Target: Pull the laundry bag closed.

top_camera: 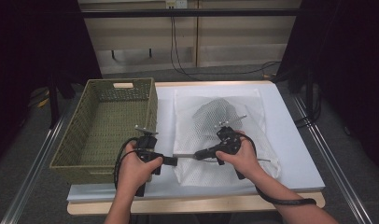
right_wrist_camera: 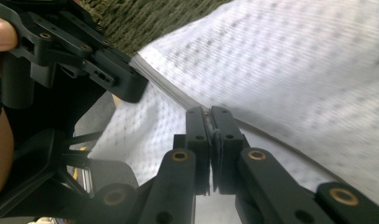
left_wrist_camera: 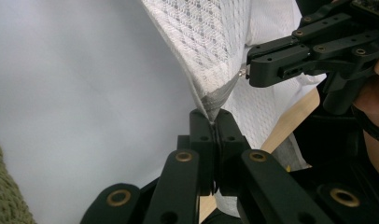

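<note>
1. White mesh laundry bag lies on the counter, right of the green basket.
2. Your left hand-held gripper and right hand-held gripper, both clamped on the bag's near-left edge, almost meet tip to tip.
3. Its zipper seam runs rightward from them.

Both forearms reach in from below. The left gripper points right, the right gripper points left, tips near each other, jaws of both pressed together.

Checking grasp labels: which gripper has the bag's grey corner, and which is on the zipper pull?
The left gripper pinches the mesh bag at its grey corner; the right gripper is shut farther along the bag's edge, apparently on the zipper.
</note>
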`<action>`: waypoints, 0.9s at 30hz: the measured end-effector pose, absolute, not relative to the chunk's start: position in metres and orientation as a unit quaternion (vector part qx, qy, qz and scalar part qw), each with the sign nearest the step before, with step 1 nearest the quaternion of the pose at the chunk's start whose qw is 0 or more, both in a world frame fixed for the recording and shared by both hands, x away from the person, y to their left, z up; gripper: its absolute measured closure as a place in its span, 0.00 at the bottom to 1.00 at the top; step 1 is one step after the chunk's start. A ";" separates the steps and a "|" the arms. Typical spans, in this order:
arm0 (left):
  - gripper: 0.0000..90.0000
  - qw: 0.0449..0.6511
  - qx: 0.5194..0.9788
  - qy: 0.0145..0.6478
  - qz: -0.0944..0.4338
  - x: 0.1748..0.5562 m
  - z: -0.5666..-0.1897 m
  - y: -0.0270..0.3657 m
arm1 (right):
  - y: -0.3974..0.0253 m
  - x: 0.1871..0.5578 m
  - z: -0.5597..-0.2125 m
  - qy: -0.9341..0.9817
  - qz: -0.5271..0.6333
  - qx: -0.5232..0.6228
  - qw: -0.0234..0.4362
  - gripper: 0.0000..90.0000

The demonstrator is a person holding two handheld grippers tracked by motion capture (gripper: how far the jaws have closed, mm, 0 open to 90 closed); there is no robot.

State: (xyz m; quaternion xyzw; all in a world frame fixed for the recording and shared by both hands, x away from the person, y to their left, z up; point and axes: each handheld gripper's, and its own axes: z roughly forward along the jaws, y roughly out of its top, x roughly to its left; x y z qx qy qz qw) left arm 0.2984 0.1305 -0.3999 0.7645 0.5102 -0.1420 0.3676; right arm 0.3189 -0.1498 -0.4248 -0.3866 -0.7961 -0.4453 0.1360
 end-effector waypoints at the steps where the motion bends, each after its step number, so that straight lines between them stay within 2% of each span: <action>1: 0.98 0.368 0.763 0.512 -0.141 0.298 -0.400 0.131 | -0.152 0.319 -0.426 -0.796 -0.446 -0.386 0.134 0.97; 27: 0.98 0.365 0.756 0.523 -0.150 0.298 -0.398 0.136 | -0.179 0.315 -0.432 -0.791 -0.439 -0.405 0.128 0.97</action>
